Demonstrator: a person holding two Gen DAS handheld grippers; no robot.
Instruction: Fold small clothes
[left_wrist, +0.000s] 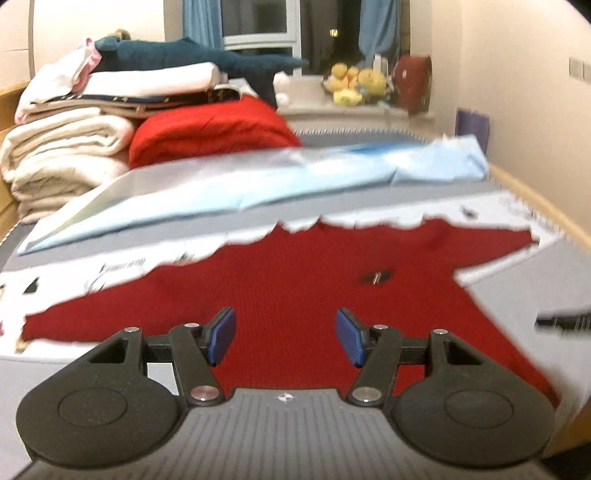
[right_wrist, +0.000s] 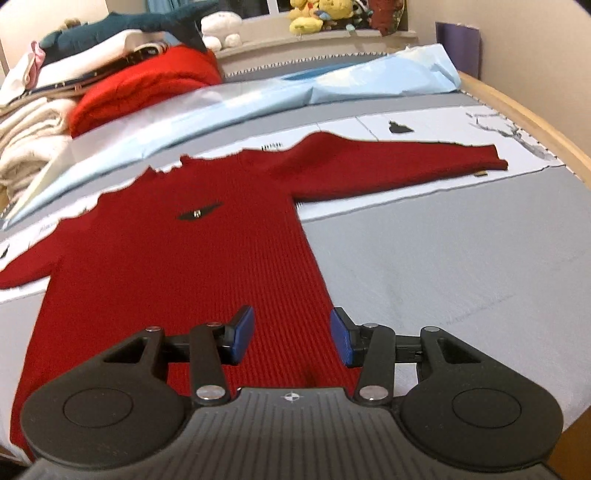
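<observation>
Two grippers hang over a red sweater (right_wrist: 192, 251) that lies flat, front up, on the grey bed (right_wrist: 443, 258), both sleeves spread out to the sides. The left gripper (left_wrist: 286, 338) has its blue pads well apart with nothing between them; the right gripper (right_wrist: 291, 338) is open somewhat less and also holds nothing. The hem lies nearest the grippers, the neckline at the far end.

Judging by this layout, the fold has not begun, and a sleeve looks like the first thing to bring in. To do it well, take the right sleeve (right_wrist: 406, 162) near its cuff, pinch only the knit and not the bedcover beneath, and lay it straight across the chest so the side edge stays even. The thick ribbed knit will likely bunch if dragged, so lifting it clear is safer.

No basket or box shows. A folded red blanket (left_wrist: 210, 129) and a pile of cream bedding (left_wrist: 62, 155) sit at the far left, with a pale blue sheet (left_wrist: 258, 181) behind the sweater.
</observation>
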